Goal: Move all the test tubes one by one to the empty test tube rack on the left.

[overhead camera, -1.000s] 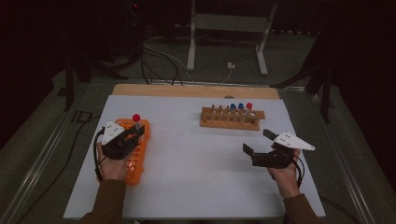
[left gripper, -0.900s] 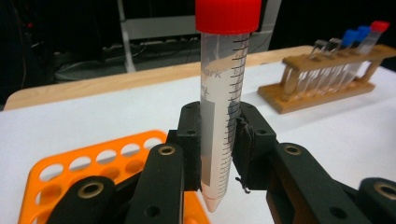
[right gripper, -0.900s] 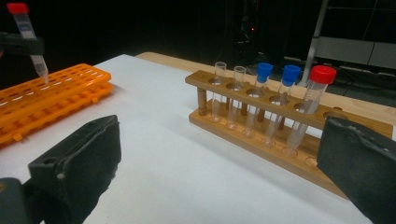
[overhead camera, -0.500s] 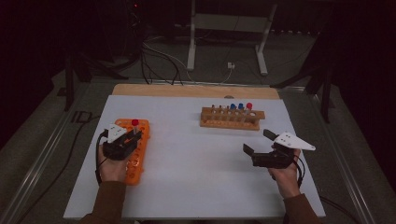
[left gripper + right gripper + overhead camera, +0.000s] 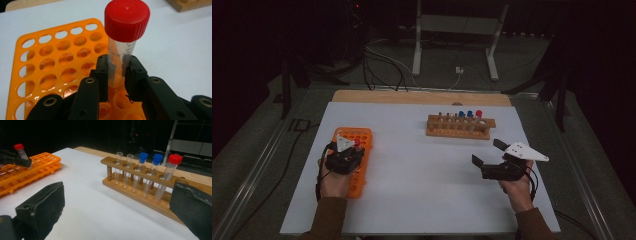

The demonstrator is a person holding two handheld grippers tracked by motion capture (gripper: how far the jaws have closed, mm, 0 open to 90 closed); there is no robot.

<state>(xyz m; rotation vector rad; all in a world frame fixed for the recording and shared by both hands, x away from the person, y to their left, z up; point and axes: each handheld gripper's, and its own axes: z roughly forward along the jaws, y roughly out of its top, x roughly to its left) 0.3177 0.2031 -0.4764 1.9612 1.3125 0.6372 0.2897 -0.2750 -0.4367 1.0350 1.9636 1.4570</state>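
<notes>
The left gripper (image 5: 119,75) is pinching a red-capped tube (image 5: 123,42) over the orange rack (image 5: 60,62), at the surface's nine o'clock. The right gripper (image 5: 488,152) is sitting wide open, empty; the wooden rack (image 5: 147,187) at one o'clock is holding five tubes.

High view overhead facing forward, tool views close (sharing orange rack (image 5: 354,155))

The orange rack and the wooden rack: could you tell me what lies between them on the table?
Nothing: in the high view, the stretch of white table between the orange rack and the wooden rack is bare. The right gripper view shows the same.
</notes>
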